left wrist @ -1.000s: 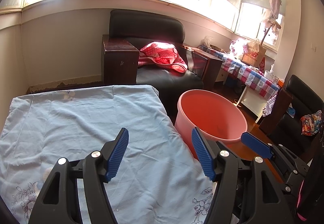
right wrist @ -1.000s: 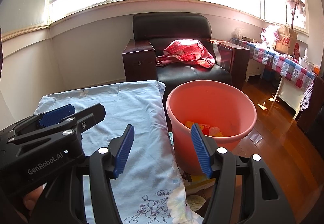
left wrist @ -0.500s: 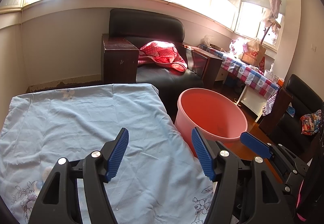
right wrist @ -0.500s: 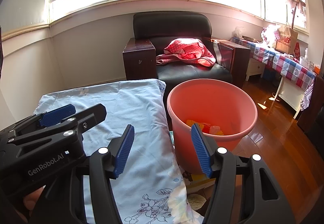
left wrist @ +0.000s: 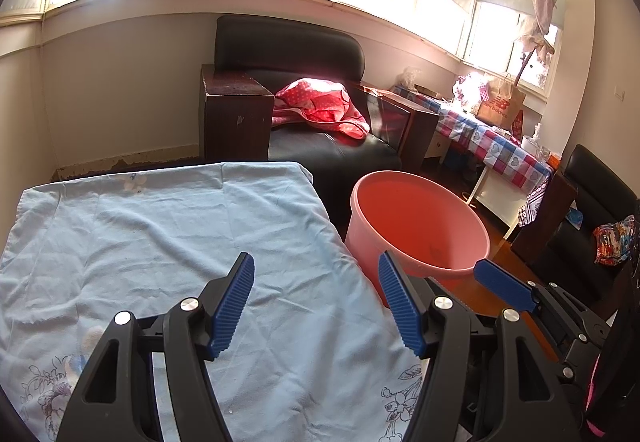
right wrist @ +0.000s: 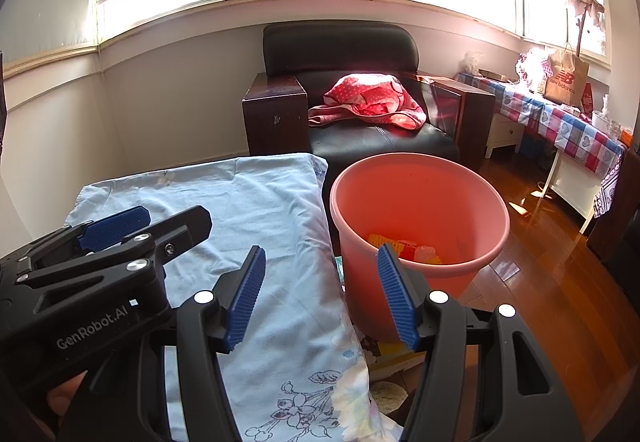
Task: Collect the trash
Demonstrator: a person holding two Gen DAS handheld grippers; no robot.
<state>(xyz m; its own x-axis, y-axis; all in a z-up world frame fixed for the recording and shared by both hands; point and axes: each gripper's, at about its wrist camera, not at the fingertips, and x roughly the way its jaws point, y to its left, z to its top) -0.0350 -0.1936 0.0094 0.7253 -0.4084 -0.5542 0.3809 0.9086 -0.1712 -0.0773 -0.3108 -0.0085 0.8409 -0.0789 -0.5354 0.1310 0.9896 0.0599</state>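
Note:
A pink plastic bucket [right wrist: 420,202] stands on the floor at the right edge of a table covered in light blue cloth [right wrist: 260,210]. Yellow and red trash [right wrist: 404,248] lies at its bottom. The bucket also shows in the left wrist view [left wrist: 420,226]. My left gripper [left wrist: 316,302] is open and empty above the blue cloth [left wrist: 160,242]. My right gripper [right wrist: 320,298] is open and empty, held over the table's right edge beside the bucket. The left gripper shows at the left of the right wrist view [right wrist: 116,238].
A black armchair [right wrist: 360,82] with a red dotted cloth [right wrist: 368,100] stands behind the table. A checkered side table [right wrist: 560,122] with a paper bag is at the right. Wooden floor [right wrist: 540,282] lies right of the bucket. Some packaging lies under the table edge [right wrist: 388,354].
Both grippers have drifted slightly; the view has shifted a little, with the bucket and table edge appearing marginally higher. Both stay open and empty.

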